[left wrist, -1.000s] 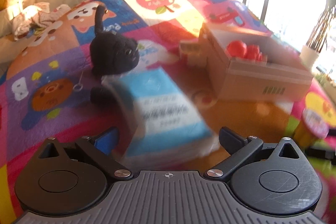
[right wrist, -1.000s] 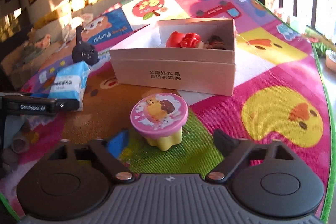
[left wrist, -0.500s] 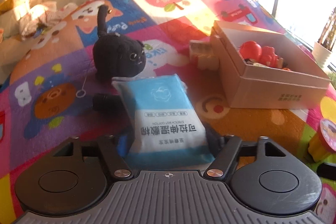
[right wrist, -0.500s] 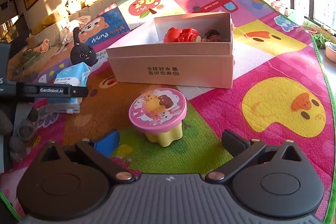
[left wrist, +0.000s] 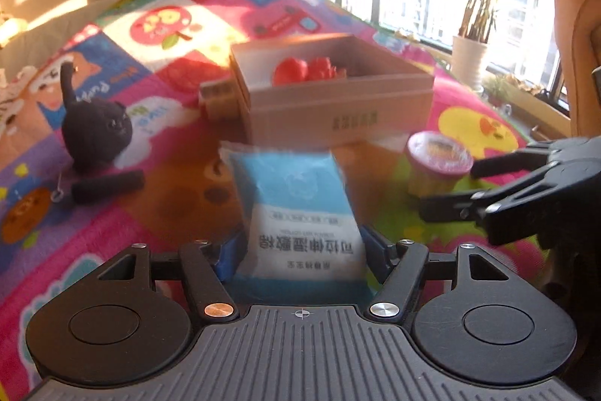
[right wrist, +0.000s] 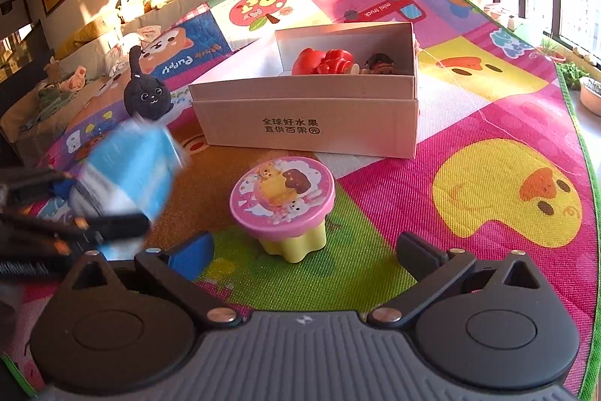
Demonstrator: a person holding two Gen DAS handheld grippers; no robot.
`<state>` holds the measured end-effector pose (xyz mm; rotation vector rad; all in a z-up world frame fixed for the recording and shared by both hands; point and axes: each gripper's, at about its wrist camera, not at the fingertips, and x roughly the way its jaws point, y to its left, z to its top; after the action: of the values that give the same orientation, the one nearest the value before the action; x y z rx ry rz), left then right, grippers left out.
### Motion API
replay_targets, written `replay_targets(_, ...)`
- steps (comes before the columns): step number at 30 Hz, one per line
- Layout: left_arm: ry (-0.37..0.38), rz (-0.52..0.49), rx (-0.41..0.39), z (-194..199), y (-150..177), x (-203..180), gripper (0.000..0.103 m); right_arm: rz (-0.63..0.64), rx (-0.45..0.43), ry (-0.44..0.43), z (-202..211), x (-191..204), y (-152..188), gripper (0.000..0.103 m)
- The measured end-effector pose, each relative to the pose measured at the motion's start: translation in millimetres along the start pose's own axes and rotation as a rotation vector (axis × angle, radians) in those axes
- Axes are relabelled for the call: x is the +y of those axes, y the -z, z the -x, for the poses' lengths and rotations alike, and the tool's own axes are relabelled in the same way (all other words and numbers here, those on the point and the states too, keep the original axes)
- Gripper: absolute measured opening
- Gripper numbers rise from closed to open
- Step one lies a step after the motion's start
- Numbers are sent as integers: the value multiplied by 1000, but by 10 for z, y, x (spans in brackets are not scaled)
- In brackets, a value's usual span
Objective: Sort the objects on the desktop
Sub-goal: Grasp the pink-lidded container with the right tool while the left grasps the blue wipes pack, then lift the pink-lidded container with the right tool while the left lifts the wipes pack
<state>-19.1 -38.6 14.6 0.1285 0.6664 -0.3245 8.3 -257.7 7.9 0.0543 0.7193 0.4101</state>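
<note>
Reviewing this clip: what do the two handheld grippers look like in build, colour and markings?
Both match. The left gripper and right gripper have matte black linkage arms with silver pivot screws, two round black discs either side, and a ribbed grey base plate bearing a small crosshair mark. The finger pads are blue on one finger and black on the other. No cables, sleeves or hands show.

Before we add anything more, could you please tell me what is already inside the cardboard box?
The cardboard box holds red toys and a dark brown piece towards its far right end. Its near wall hides the floor below them, so anything lying there cannot be seen.
</note>
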Motion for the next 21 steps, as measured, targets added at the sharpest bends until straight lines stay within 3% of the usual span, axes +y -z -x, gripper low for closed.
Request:
replay_targets(2,-13,15,7,-12,31,32,88,-2,1,-2,-1,-1,2,103)
replay_targets(5,-25,16,4,2,81,64,95,3,7,-1,-8,9,-1,103)
replay_targets(21,4,59,19,-34,181,165,100,155,68,89,-93,222,15,103)
